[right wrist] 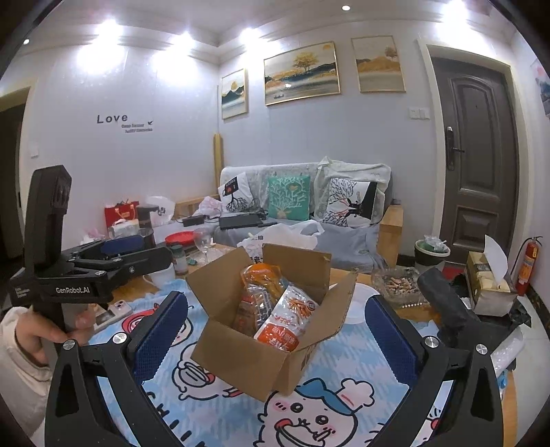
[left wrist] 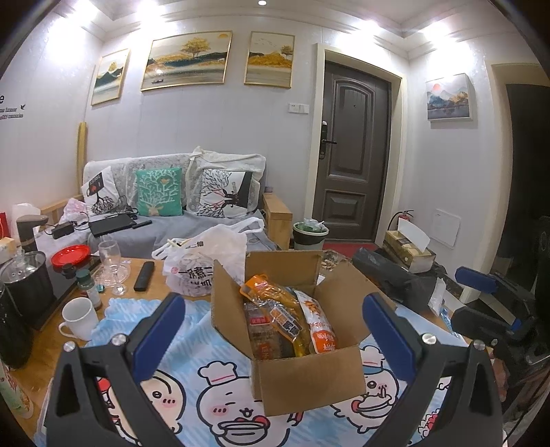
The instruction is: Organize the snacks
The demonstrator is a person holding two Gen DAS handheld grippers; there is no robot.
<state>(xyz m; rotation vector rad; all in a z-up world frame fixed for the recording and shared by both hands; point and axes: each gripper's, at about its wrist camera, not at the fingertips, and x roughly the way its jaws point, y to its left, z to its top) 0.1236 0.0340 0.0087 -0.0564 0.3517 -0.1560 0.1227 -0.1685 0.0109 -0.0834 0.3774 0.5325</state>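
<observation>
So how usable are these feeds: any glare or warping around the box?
Left wrist: ceiling lights blow out the top, walls bow at the edges, cardboard box evenly lit and sharp. Right wrist: same ceiling glare, door curved by fisheye, snack packs readable.

Pale walls, 3 framed landscapes (left wrist: pixel 187 60) above a grey sofa (left wrist: pixel 165 192); dark door (left wrist: pixel 350 154) right.

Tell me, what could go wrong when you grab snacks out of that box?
The snack bags are packed tight in the cardboard box, so pulling one might drag another out or tip the light box. The upright flaps could catch a finger of the left gripper or right gripper. A wine glass and mug nearby could get knocked.
</observation>
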